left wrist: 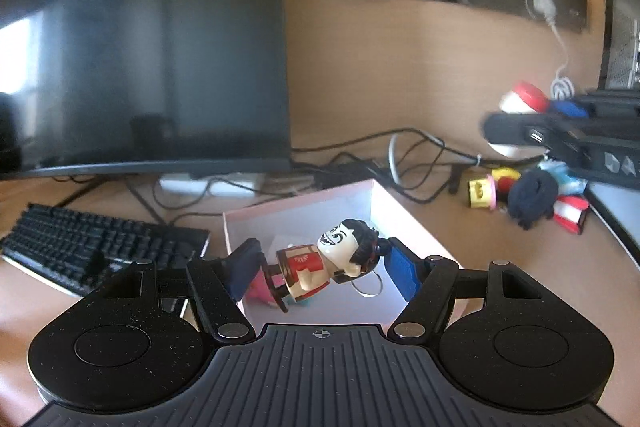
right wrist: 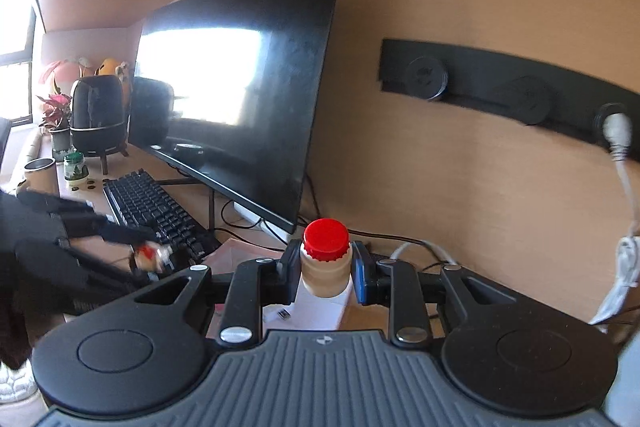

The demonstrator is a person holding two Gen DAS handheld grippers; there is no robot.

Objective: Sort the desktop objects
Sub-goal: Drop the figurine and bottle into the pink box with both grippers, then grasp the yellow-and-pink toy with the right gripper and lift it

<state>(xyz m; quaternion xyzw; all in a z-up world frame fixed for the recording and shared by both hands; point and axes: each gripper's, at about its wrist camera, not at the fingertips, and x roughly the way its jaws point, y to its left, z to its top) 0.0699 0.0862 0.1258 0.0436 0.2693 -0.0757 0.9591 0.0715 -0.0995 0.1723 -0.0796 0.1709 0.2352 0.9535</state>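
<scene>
The toy figure (left wrist: 320, 267) lies sideways between the pads of your left gripper (left wrist: 322, 269), pinched above the white box (left wrist: 404, 215). The little bottle with the red cap (right wrist: 326, 261) stands upright in your right gripper (right wrist: 326, 271), squeezed tight above the desk.

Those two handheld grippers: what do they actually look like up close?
Both look alike. The left gripper and right gripper each have a dark grey ribbed body with a small crosshair mark, two round black discs at the sides, black linkage bars with silver rivets, and fingers padded in blue. No cables show on either.
</scene>
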